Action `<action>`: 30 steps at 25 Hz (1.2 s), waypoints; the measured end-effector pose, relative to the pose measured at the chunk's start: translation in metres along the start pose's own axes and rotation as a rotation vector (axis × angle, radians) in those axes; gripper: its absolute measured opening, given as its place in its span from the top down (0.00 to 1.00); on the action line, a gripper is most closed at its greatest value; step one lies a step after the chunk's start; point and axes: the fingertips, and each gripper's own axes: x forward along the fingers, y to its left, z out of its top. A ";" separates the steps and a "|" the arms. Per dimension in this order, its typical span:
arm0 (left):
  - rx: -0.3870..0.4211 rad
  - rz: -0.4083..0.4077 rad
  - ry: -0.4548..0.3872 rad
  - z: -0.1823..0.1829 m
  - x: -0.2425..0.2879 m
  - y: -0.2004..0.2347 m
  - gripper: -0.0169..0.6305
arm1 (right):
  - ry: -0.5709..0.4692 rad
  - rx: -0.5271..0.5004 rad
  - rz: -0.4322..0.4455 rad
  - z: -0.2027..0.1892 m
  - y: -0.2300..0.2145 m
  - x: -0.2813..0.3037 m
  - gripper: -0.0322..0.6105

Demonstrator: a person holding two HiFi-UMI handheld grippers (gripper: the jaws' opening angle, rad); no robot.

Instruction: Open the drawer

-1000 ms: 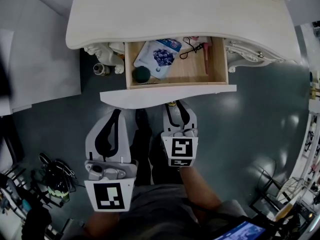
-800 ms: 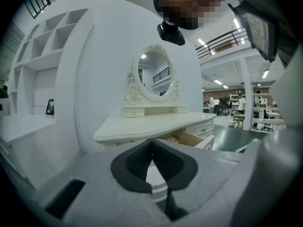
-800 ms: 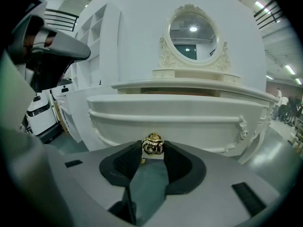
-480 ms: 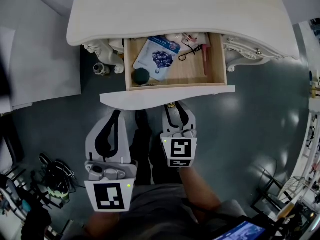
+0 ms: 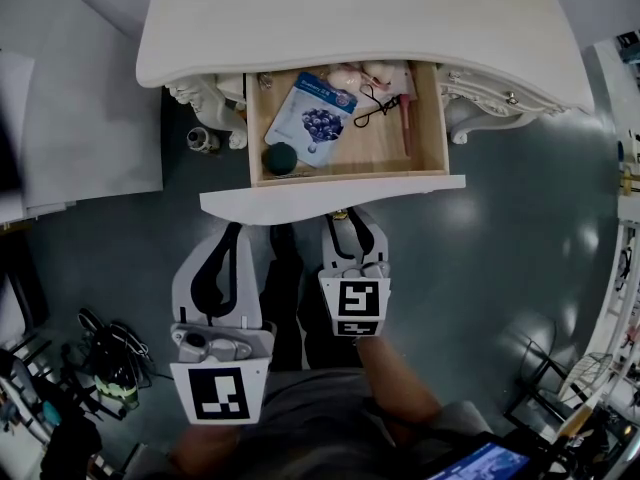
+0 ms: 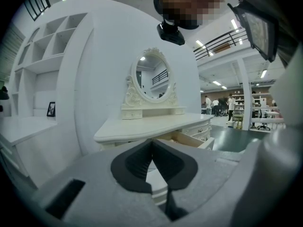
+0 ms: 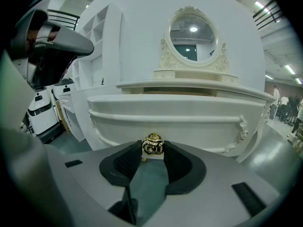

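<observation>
One drawer stood open under tabletop, front facing person, long axis left-right in head view. Gold knob at front centre, pinched by right claw. Left claw closed on nothing, just short of front edge. Floor gave open room right of front. Blue packet and dark round jar lay inside.

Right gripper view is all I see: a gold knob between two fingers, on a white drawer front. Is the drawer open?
Observer: Yes; in the head view the drawer stands well out from under the tabletop.
Operator: What's inside?
Observer: A blueberry-printed packet beside a dark round object.
Operator: And the other gripper?
Observer: The left gripper hangs short of the drawer front, left of the gold knob, fingers shut on nothing.
</observation>
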 end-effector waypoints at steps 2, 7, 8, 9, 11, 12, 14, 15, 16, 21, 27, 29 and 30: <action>-0.001 0.002 0.000 0.000 0.000 -0.001 0.95 | 0.001 0.000 0.003 0.000 0.000 0.000 0.72; 0.003 0.006 -0.005 0.001 -0.005 -0.005 0.95 | -0.009 0.000 0.007 0.000 0.000 0.000 0.72; 0.005 0.008 -0.006 0.001 -0.007 -0.005 0.95 | -0.011 0.002 0.010 0.000 0.000 0.000 0.72; 0.008 0.009 -0.008 0.002 -0.008 -0.005 0.95 | -0.012 0.006 0.014 0.000 0.000 0.000 0.72; 0.012 0.011 -0.017 0.005 -0.011 -0.007 0.95 | -0.007 0.021 0.022 -0.001 0.000 -0.002 0.72; 0.013 0.013 -0.023 0.007 -0.013 -0.008 0.95 | -0.005 0.027 0.025 -0.001 0.000 -0.004 0.72; 0.018 0.015 -0.037 0.014 -0.016 -0.010 0.95 | -0.003 0.028 0.028 0.000 0.000 -0.012 0.72; 0.020 0.016 -0.045 0.019 -0.018 -0.011 0.95 | -0.004 0.024 0.030 0.003 0.001 -0.017 0.72; 0.021 0.017 -0.056 0.025 -0.020 -0.013 0.95 | -0.008 0.019 0.032 0.006 0.002 -0.024 0.72; 0.024 0.020 -0.108 0.068 -0.030 -0.021 0.95 | -0.094 0.014 0.038 0.063 -0.003 -0.070 0.72; 0.040 0.039 -0.191 0.128 -0.031 -0.022 0.95 | -0.342 -0.046 0.051 0.193 -0.013 -0.129 0.79; 0.055 0.046 -0.213 0.147 -0.035 -0.022 0.95 | -0.409 -0.058 0.060 0.228 -0.012 -0.147 0.82; 0.065 0.052 -0.221 0.155 -0.037 -0.022 0.95 | -0.437 -0.062 0.062 0.242 -0.011 -0.156 0.84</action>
